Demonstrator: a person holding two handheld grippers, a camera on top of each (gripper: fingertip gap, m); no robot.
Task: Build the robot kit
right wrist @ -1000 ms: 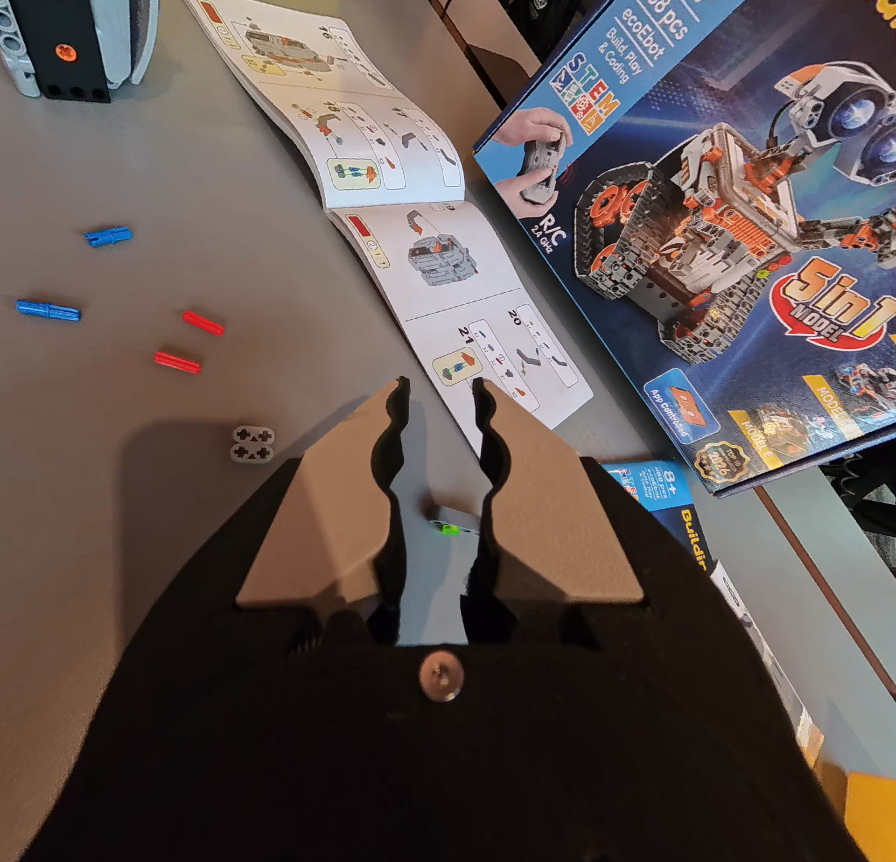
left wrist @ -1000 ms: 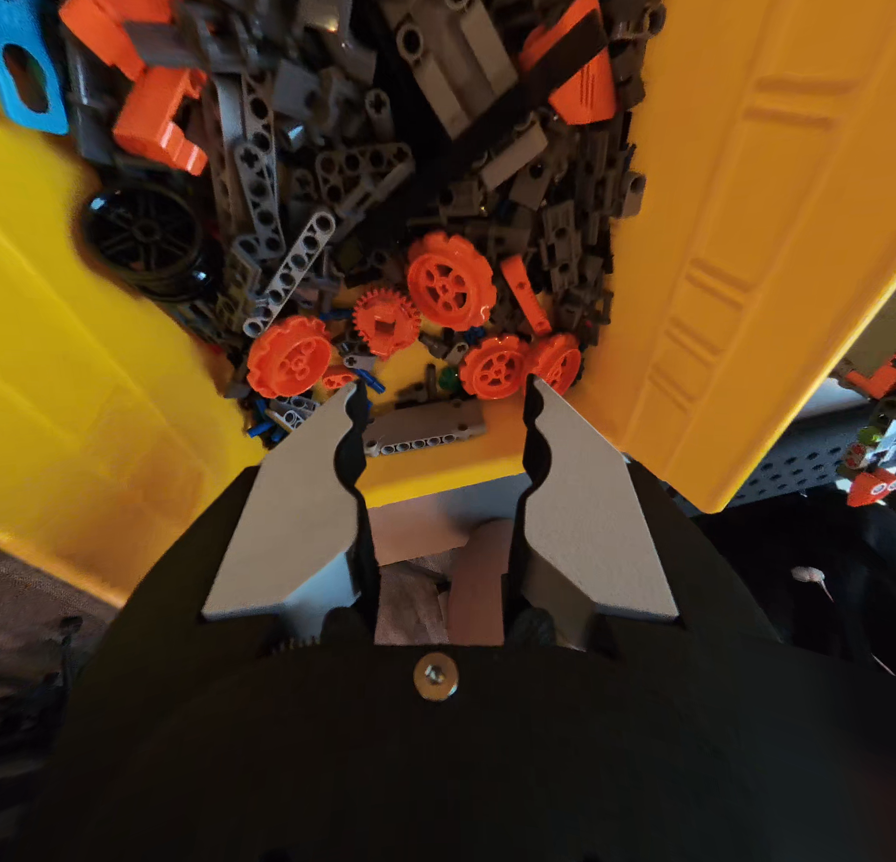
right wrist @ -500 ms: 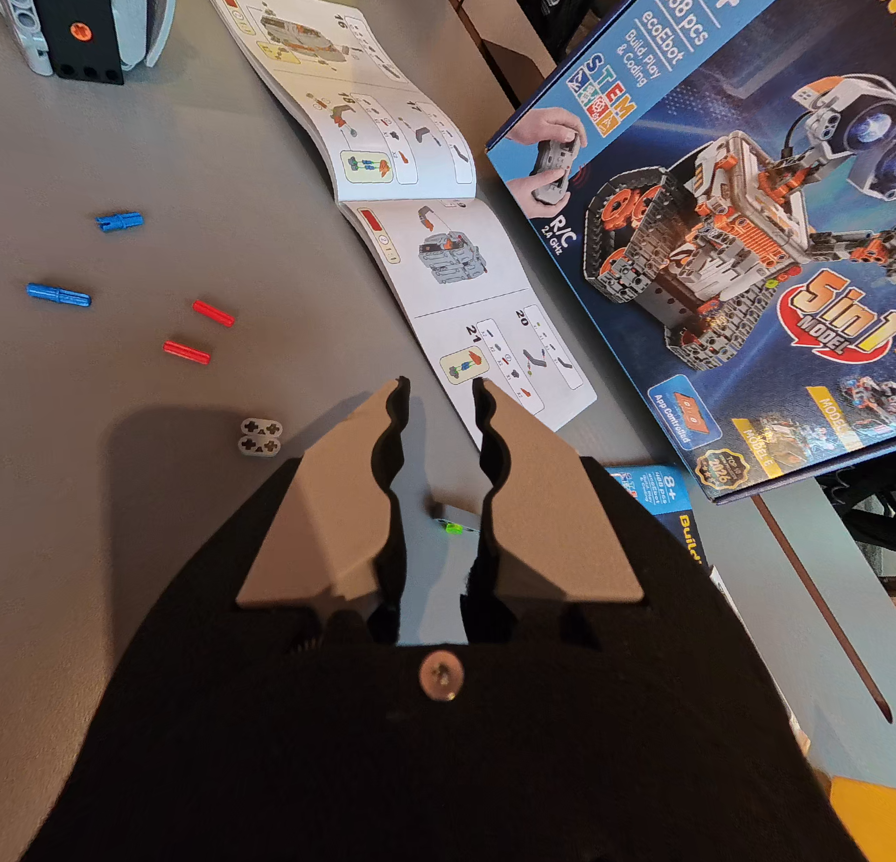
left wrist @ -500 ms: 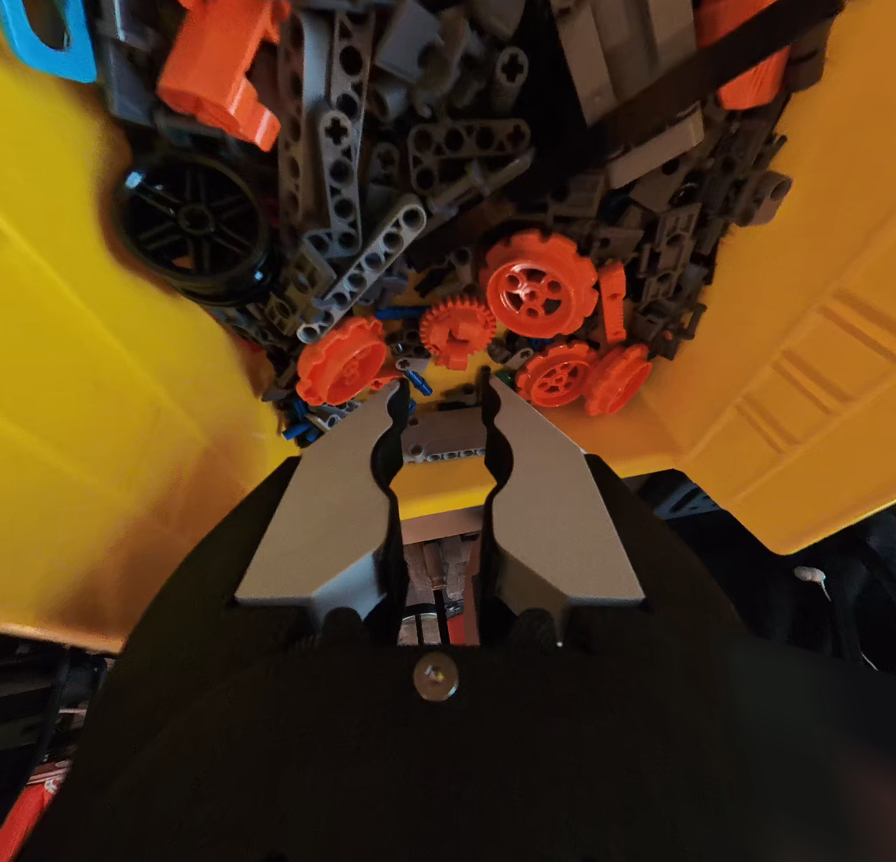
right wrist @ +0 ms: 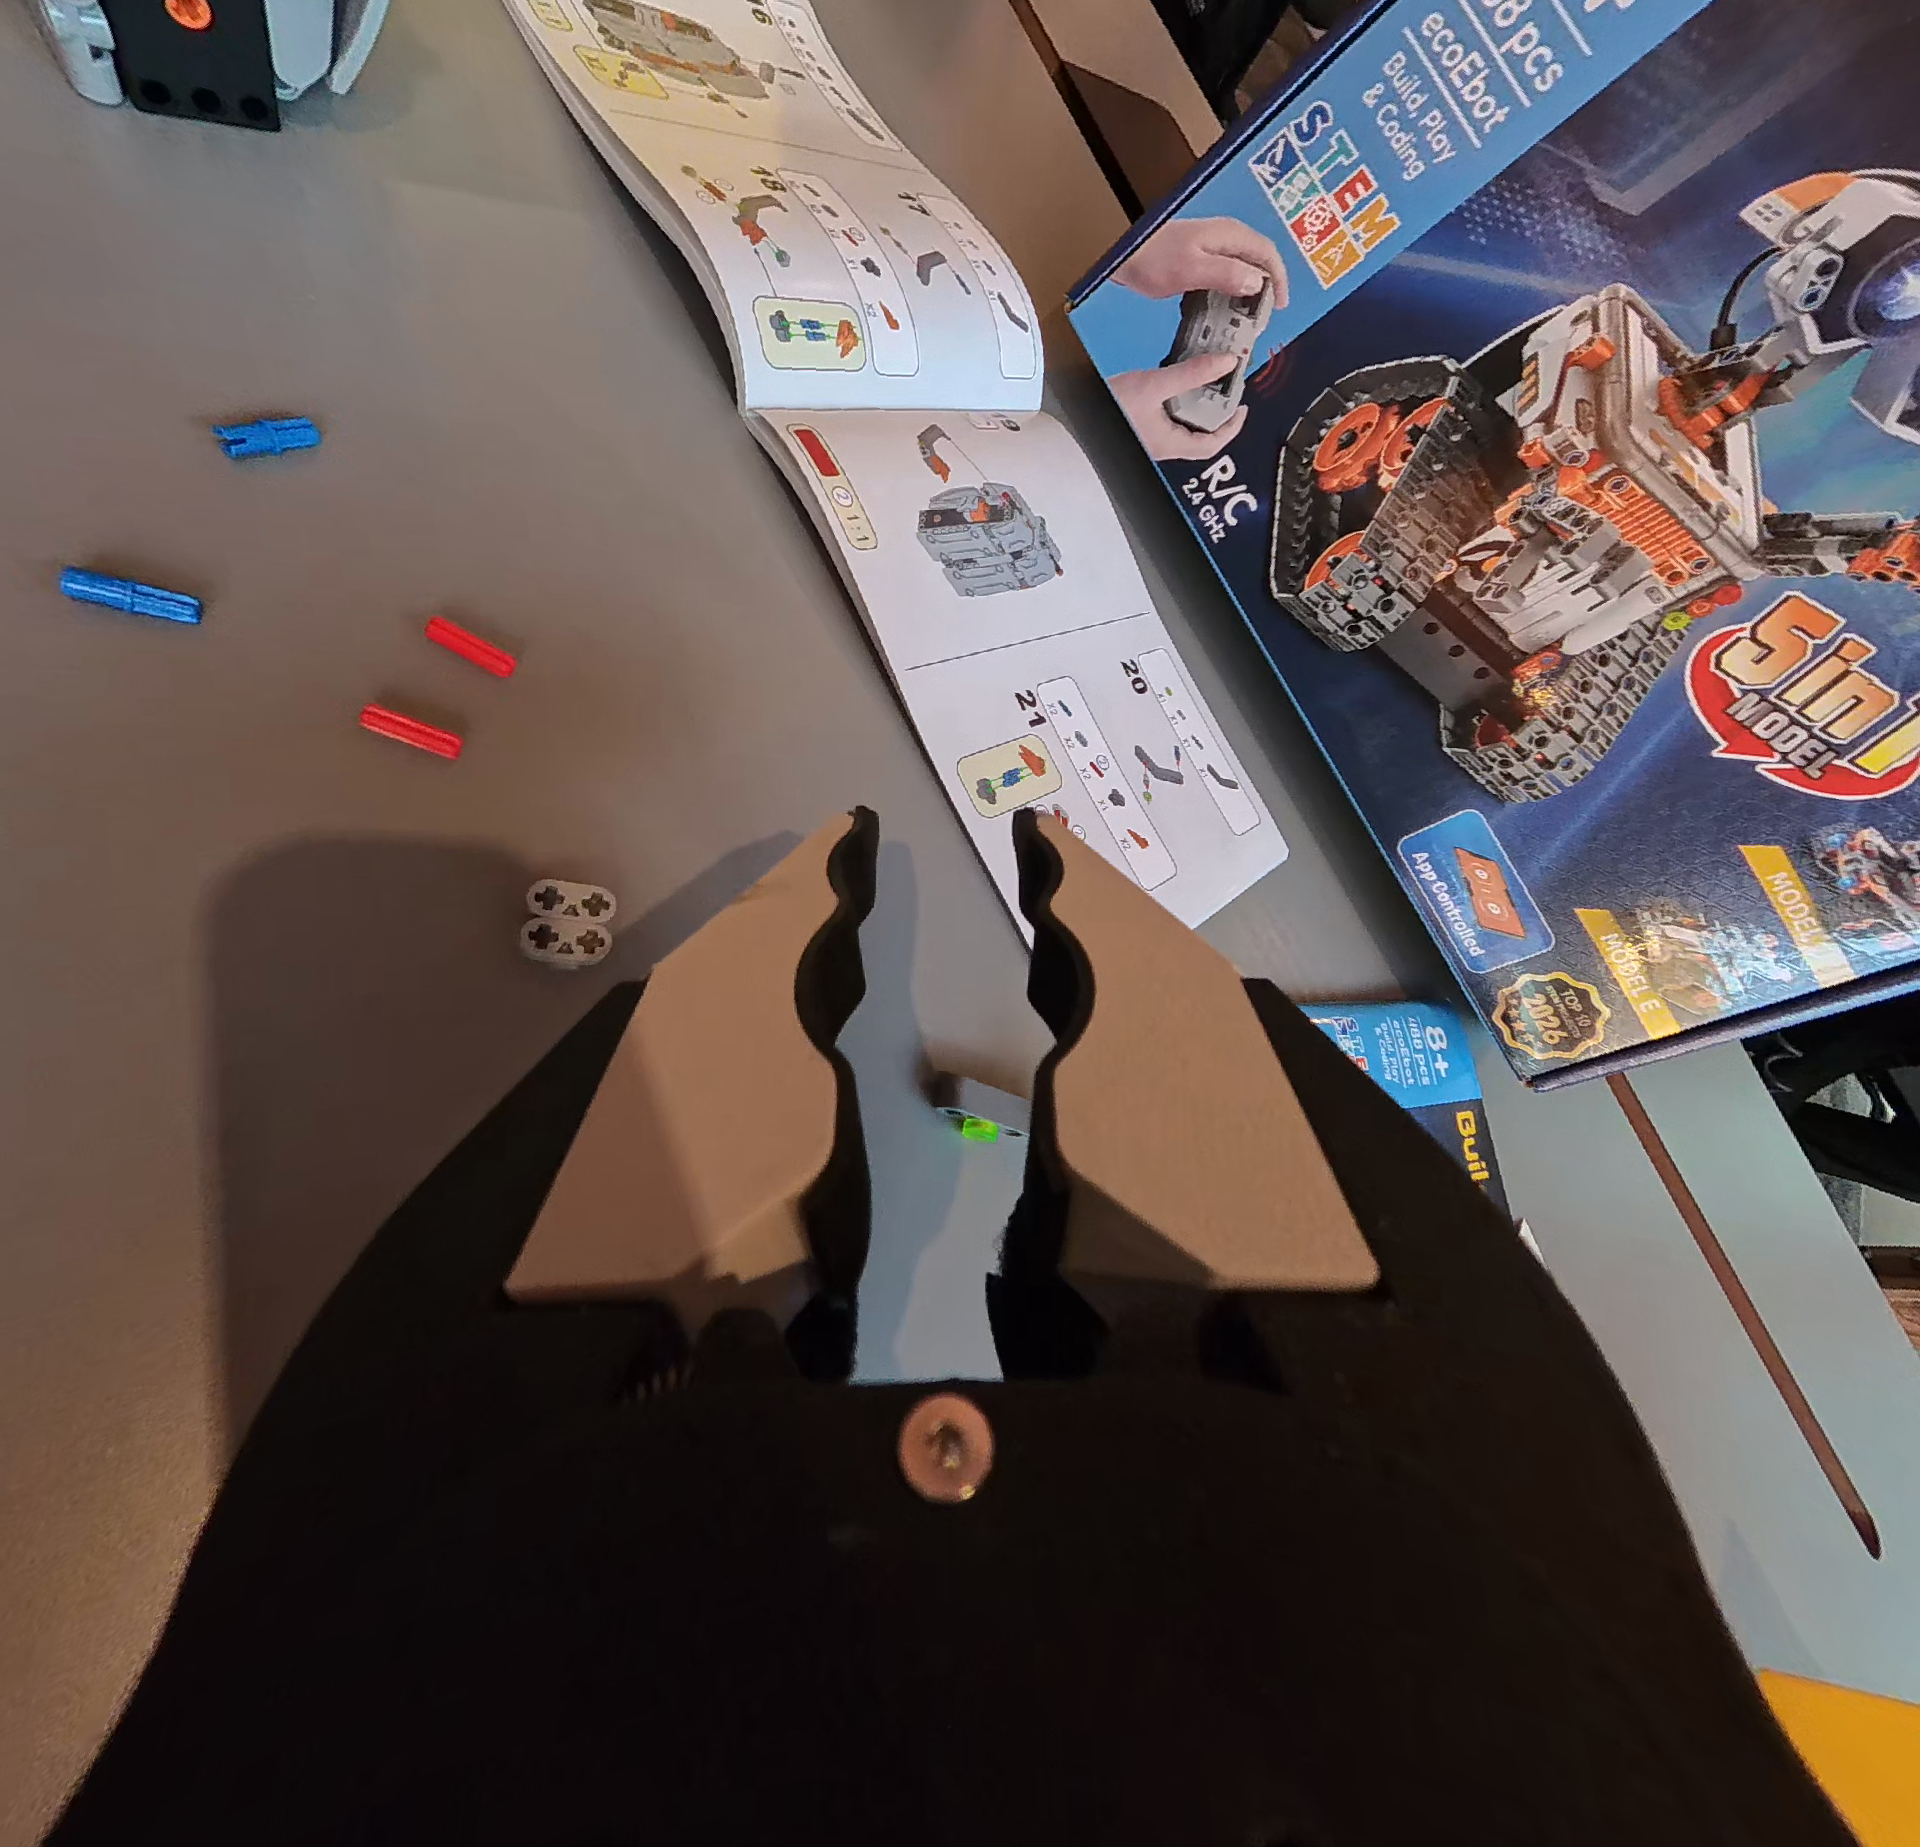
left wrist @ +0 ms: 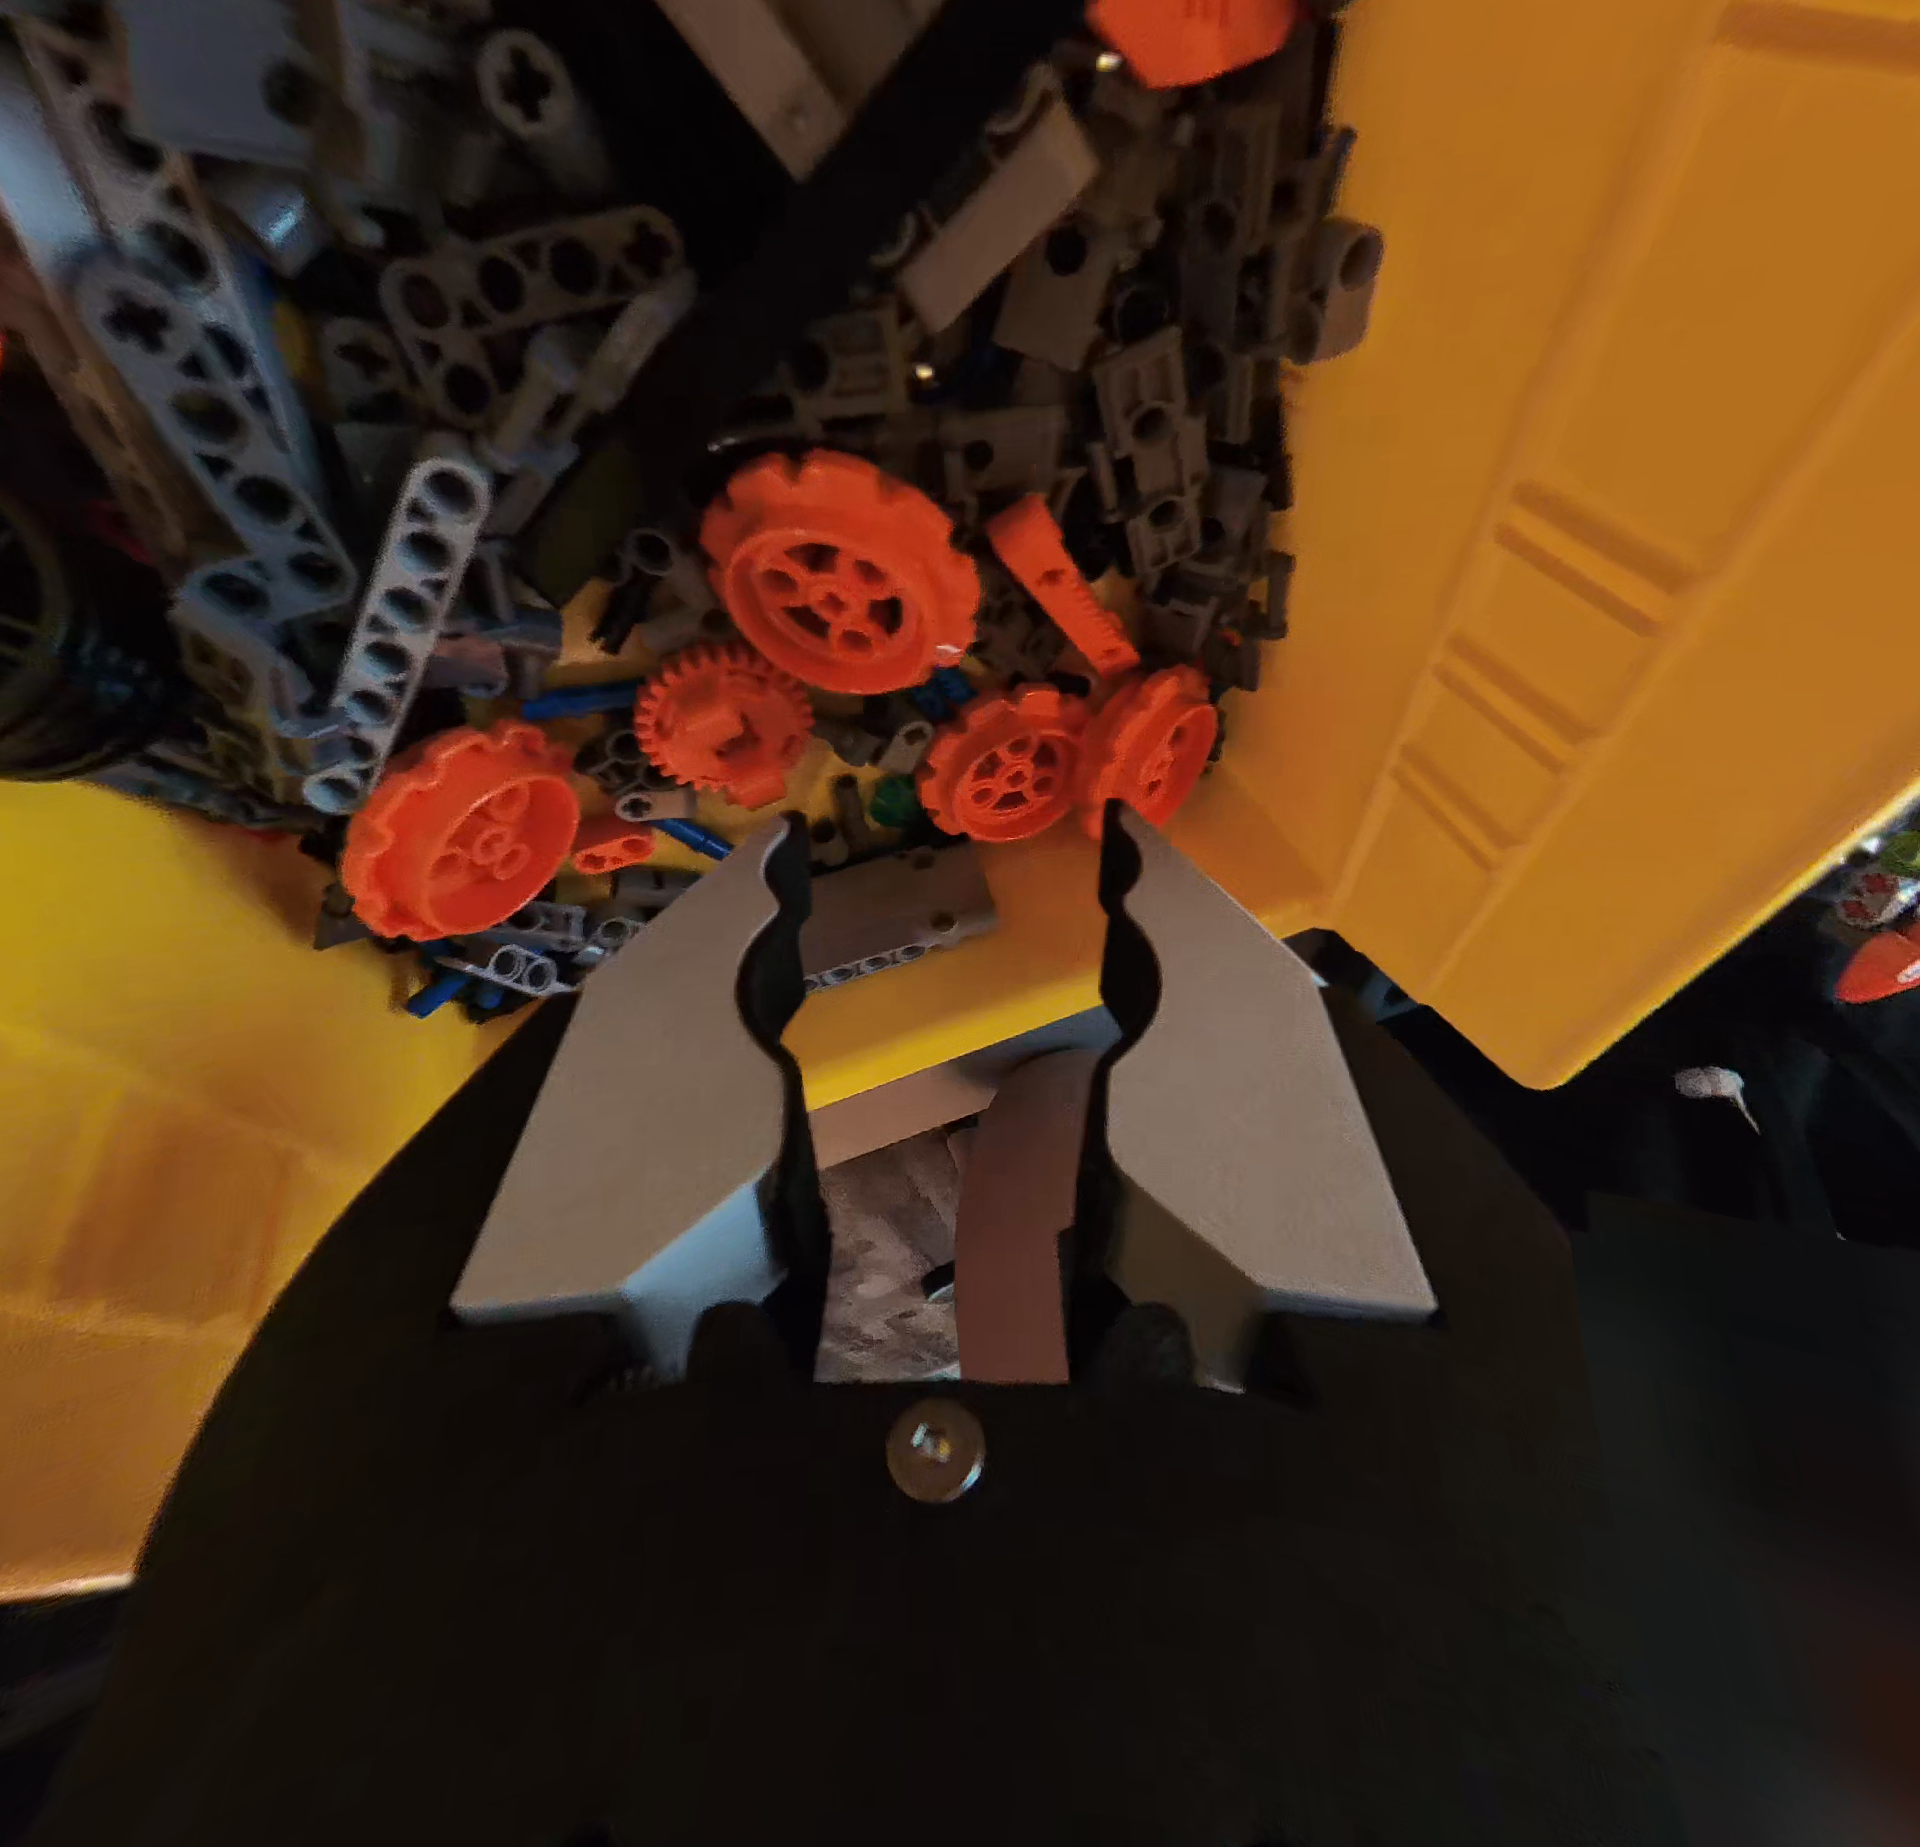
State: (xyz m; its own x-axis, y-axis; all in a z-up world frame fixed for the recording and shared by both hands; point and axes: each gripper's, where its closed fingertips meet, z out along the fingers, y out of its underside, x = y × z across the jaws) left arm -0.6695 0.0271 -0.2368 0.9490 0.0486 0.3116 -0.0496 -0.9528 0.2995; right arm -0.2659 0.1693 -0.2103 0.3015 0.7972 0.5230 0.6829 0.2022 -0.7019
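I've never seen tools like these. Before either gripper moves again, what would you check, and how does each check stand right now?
1. Left gripper jaws apart: ok, wide open and empty.
2. Something within the left gripper's reach: ok, a flat grey beam lies between its tips in the yellow bin, with orange wheels just beyond.
3. Left view sharp enough to aim: not ok, the parts pile looks blurred.
4. Right gripper free: ok, jaws slightly apart, holding nothing, above the grey table.
5. Loose parts near the right gripper: ok, two red pins, two blue pins and a pair of small grey connectors lie apart.
6. Small grey piece with a green spot: cannot tell, a finger partly hides it.
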